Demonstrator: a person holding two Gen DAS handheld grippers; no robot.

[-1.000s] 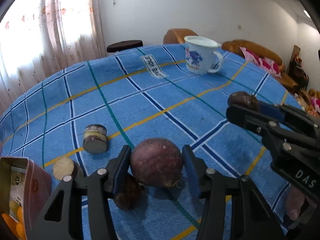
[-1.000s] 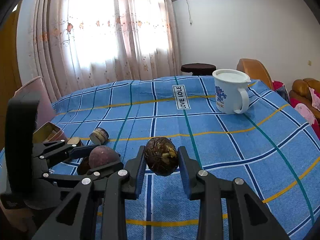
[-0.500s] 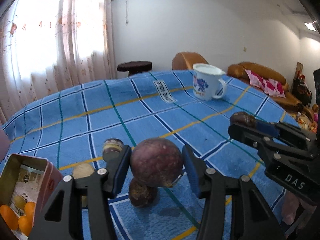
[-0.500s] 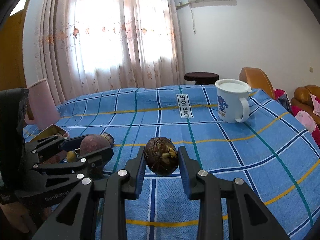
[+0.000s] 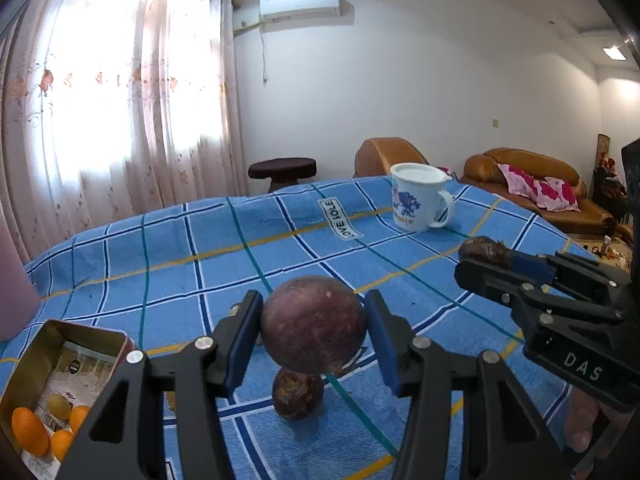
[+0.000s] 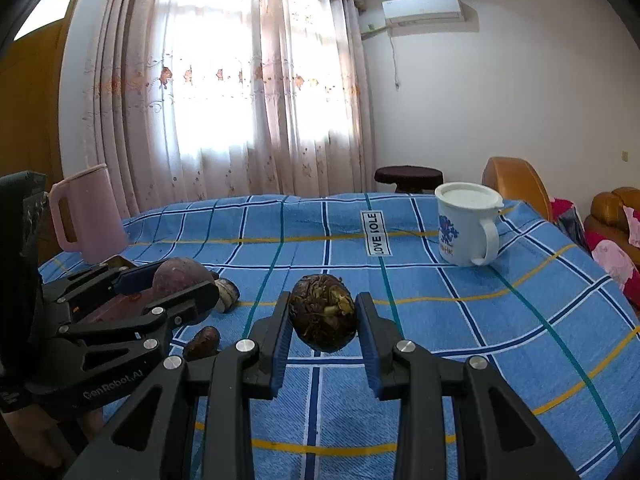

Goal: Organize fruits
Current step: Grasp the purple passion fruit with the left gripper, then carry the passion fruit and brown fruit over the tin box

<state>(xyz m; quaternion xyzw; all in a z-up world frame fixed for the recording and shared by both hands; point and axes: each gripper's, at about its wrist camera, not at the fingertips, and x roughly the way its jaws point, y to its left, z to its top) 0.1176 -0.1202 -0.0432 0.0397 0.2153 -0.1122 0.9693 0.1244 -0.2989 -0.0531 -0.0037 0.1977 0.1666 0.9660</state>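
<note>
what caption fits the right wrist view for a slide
Right gripper holds a wrinkled brown fruit above the blue checked tablecloth.

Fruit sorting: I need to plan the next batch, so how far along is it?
Done: small orange fruits lie in the open metal tin. In hand: left gripper grips a round purple fruit; right gripper grips a wrinkled brown fruit. Left: a dark brown fruit on the blue checked cloth.
</note>
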